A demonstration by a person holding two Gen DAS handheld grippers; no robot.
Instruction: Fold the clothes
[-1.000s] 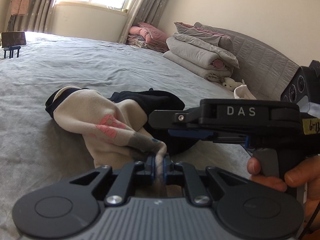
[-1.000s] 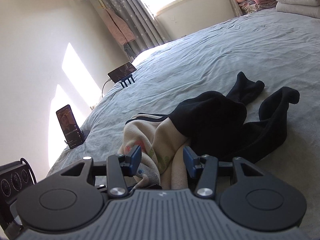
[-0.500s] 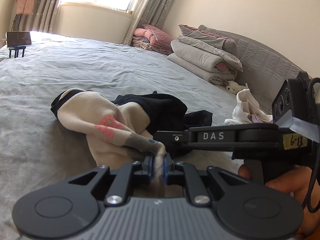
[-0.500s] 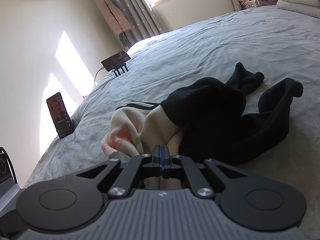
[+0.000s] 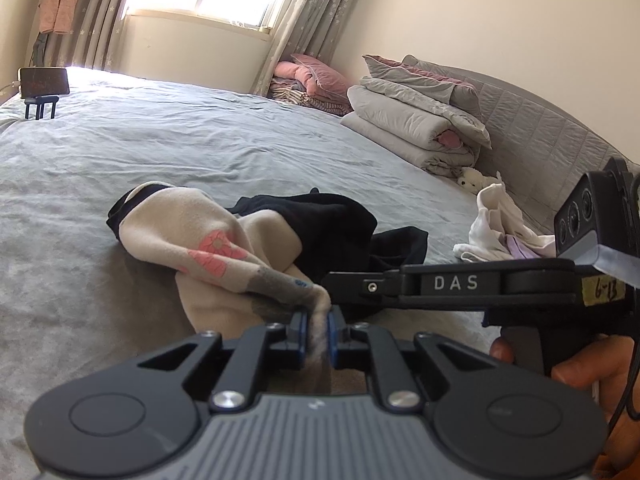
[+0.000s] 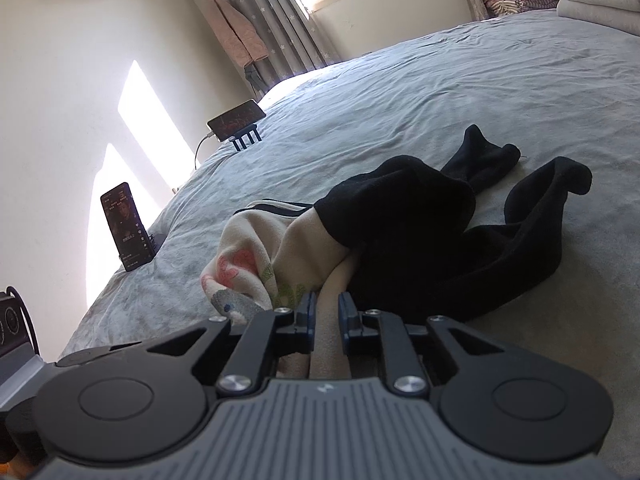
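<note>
A cream garment with pink flowers and black sleeves lies crumpled on the grey bed. My left gripper is shut on a grey-printed fold of its near edge, which it holds a little above the sheet. In the right wrist view the same garment and its black sleeves lie just ahead. My right gripper has its jaws opening, a strip of cream cloth lying between them. From the left wrist view the right gripper reaches in from the right, beside the held fold.
A phone on a stand sits at the far left of the bed, and a second phone stands at the bed's edge. Folded quilts, a small plush toy and white clothes lie by the headboard.
The right gripper's jaws went from wide apart to fully closed, then parted again around the cream cloth. It sank slightly in the left view. The left gripper kept its hold.
</note>
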